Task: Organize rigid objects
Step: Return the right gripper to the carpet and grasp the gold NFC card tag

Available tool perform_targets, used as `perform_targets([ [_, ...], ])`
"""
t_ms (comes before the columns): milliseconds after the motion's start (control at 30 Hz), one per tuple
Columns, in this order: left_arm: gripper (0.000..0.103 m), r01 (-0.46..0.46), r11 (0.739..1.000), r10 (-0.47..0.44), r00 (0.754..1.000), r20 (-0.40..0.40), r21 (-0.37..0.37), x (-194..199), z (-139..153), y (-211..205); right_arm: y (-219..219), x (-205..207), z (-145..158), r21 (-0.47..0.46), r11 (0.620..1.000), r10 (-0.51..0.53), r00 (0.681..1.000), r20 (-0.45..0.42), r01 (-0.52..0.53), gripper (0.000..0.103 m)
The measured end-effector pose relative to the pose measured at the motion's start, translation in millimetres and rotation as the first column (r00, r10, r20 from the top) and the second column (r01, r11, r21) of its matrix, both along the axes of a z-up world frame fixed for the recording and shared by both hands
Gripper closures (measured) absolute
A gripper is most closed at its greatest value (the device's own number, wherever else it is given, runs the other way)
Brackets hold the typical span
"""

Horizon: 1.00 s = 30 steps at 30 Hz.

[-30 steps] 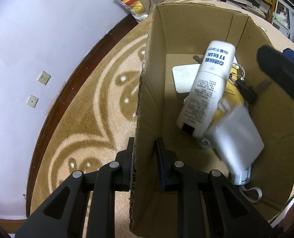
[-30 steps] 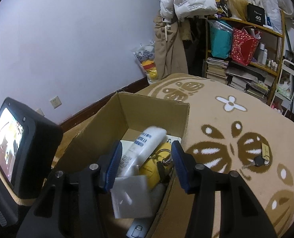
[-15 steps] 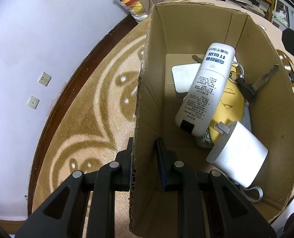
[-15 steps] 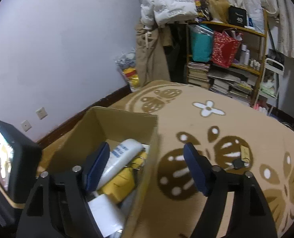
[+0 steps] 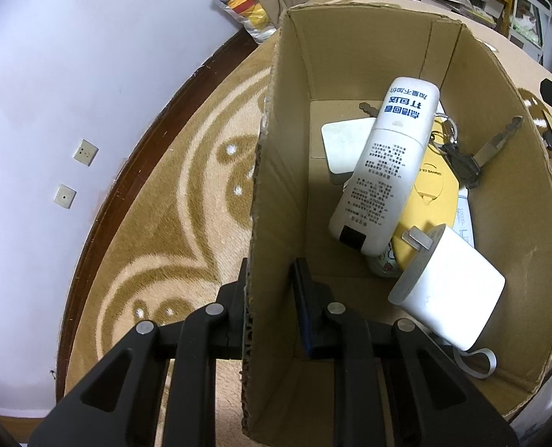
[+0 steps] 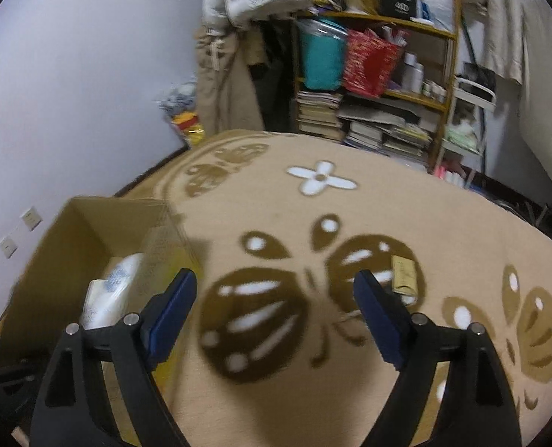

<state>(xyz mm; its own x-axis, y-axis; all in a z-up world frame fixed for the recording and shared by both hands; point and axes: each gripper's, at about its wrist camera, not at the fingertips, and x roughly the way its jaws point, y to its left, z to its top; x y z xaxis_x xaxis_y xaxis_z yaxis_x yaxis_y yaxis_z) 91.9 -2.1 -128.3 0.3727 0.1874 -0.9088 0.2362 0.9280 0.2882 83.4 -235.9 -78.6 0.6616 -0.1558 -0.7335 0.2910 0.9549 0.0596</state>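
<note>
Cardboard box [image 5: 350,56] stands open on the patterned carpet [image 5: 171,223] near the purple wall, and it holds the collected rigid objects. The left tool [image 5: 270,279] is clenched on the box's near-left wall, 1 finger outside and 1 inside the cardboard. Inside, a white bottle [image 5: 387,160] with blue lettering lies tilted across a yellow case [image 5: 434,182]. A white charger [image 5: 451,287] with its metal prong showing rests near the front right corner, partly on the yellow case. A flat white square device [image 5: 344,145] lies on the box floor toward the far side, under the bottle's upper end. A bunch of keys [image 5: 477,156] leans against the right wall.

In the right wrist view, the right tool [image 6: 272,298] is spread wide and grasps nothing, hanging above the carpet just right of the box. Beyond its right finger, a small tan tag [image 6: 403,273] lies on a brown carpet motif; what it is attached to is too blurred to tell. A cluttered shelf [image 6: 387,85] with books and bags stands at the far wall.
</note>
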Motion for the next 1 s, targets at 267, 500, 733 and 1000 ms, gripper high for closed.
perform_targets([
  [267, 0.083, 0.001, 1.0, -0.001, 1.0, -0.001, 0.01, 0, 1, -2, -53, 16, -19, 0.0, 0.998, -0.062, 0.998, -0.031, 0.062, 0.012],
  [500, 0.083, 0.0, 1.0, 0.0, 1.0, -0.006, 0.009, 2, 2, -2, -87, 16, -44, -0.002, 0.992, -0.124, 0.987, -0.101, 0.125, 0.012],
  [733, 0.083, 0.0, 1.0, 0.0, 1.0, -0.006, 0.011, 3, 2, -2, -103, 11, -70, 0.056, 0.985, -0.153, 0.979, -0.137, 0.161, 0.013],
  [1000, 0.083, 0.0, 1.0, 0.0, 1.0, -0.007, 0.011, 2, 1, -1, -97, 12, -81, 0.089, 0.984, -0.141, 0.982, -0.123, 0.152, 0.023],
])
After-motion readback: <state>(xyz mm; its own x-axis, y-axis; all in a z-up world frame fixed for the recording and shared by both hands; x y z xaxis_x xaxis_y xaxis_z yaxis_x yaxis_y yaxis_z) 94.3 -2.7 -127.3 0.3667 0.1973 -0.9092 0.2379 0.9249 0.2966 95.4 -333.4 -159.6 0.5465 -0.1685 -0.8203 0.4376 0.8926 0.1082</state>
